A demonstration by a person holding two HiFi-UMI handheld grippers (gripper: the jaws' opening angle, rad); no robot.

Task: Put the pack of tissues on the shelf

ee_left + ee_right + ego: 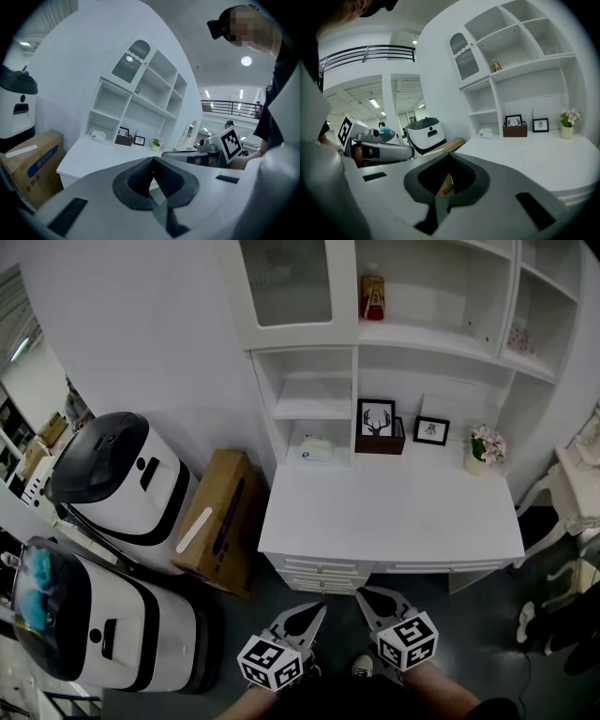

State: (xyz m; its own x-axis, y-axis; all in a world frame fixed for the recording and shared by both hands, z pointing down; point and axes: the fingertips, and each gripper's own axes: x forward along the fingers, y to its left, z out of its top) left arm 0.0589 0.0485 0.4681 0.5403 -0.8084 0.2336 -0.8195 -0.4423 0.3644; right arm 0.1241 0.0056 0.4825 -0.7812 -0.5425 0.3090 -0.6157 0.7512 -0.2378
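The pack of tissues (315, 448) is a pale, rounded packet lying in the low left cubby of the white shelf unit (309, 409), at the back of the white desk (394, 517). It also shows small in the left gripper view as a pack of tissues (98, 136) and in the right gripper view as a pack of tissues (486, 133). My left gripper (317, 608) and right gripper (362, 595) hang side by side below the desk's front edge, far from the pack. Both are shut with nothing held: left gripper (152, 159), right gripper (449, 155).
Two framed pictures (377, 420) and a small flower pot (484, 448) stand at the desk's back. A bottle (372, 296) sits on an upper shelf. A cardboard box (217, 521) and two white machines (117, 474) stand left of the desk; white furniture (574, 484) stands right.
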